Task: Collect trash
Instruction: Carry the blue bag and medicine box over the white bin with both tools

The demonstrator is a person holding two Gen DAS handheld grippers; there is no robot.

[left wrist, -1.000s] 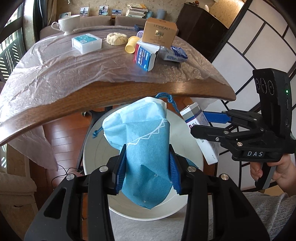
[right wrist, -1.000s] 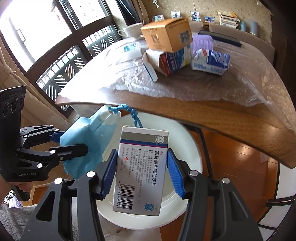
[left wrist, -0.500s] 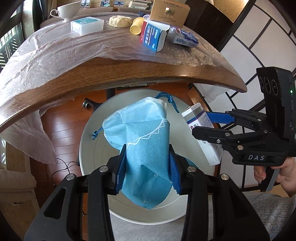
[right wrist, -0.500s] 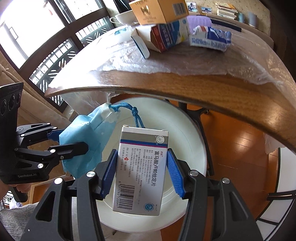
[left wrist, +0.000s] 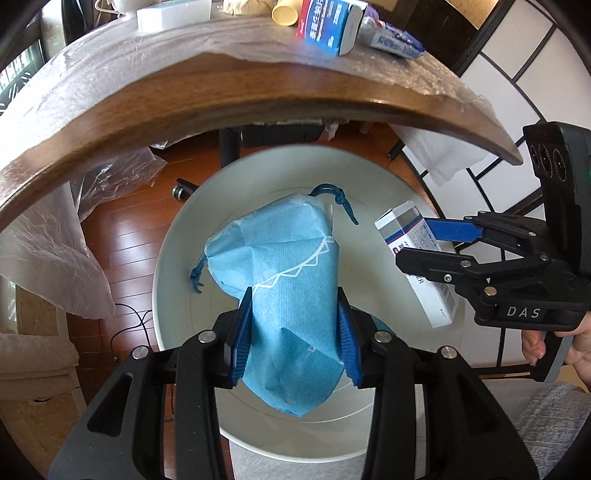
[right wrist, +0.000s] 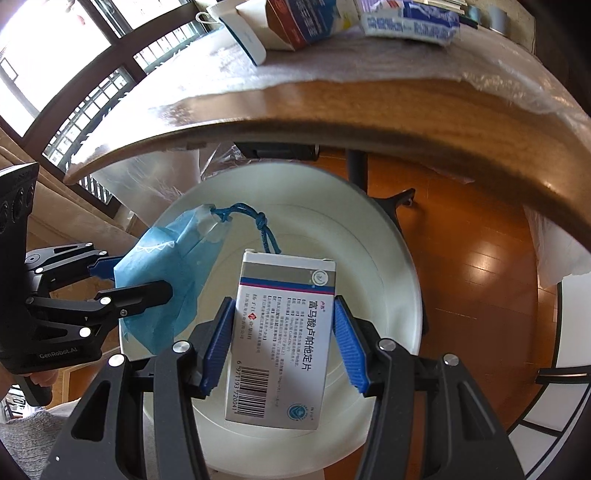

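Observation:
My left gripper (left wrist: 293,328) is shut on a crumpled blue cloth pouch (left wrist: 284,273) with a dark blue drawstring, held over the open mouth of a round white trash bin (left wrist: 173,258) on the floor. My right gripper (right wrist: 284,339) is shut on a white medicine box (right wrist: 284,332) with a barcode, held above the same bin (right wrist: 399,258). In the left wrist view the right gripper (left wrist: 424,243) and the medicine box (left wrist: 417,258) hang over the bin's right rim. In the right wrist view the left gripper (right wrist: 129,280) and the pouch (right wrist: 166,277) hang at the bin's left.
The edge of a wooden table (left wrist: 258,96) covered in plastic film arches just above the bin. Cartons (left wrist: 328,26), a white box (left wrist: 170,14) and a crumpled packet (right wrist: 410,22) lie on it. Wooden floor (right wrist: 461,266), a chair base (left wrist: 181,188) and a screen (left wrist: 535,74) surround the bin.
Both grippers have sunk toward the bin with their loads; the bin looks bigger and the table edge has risen in both views. Neither grip has changed.

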